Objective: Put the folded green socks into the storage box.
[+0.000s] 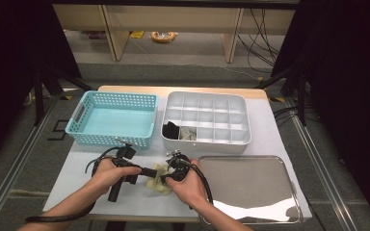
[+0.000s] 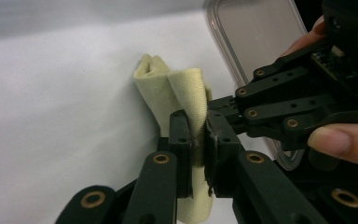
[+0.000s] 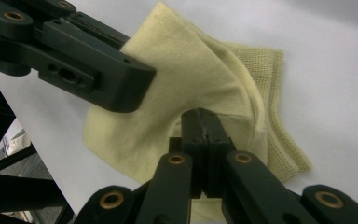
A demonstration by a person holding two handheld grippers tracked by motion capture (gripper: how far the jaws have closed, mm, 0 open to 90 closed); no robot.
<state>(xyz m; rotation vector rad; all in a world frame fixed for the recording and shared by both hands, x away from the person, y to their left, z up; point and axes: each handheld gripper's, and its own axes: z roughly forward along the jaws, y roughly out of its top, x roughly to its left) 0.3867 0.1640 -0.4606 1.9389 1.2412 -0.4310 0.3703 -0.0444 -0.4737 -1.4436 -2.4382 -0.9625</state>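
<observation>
Both the left gripper and the right gripper are clamped on the pale yellow cloth at the bench's near edge, so folding looks underway, with stowing in the divided tray probably left.

Camera layout: I am watching one overhead and two jaw-mounted close-ups.
High view is looking forward and down over the table; both gripper views are sitting close, each facing the same yellow cloth.
</observation>
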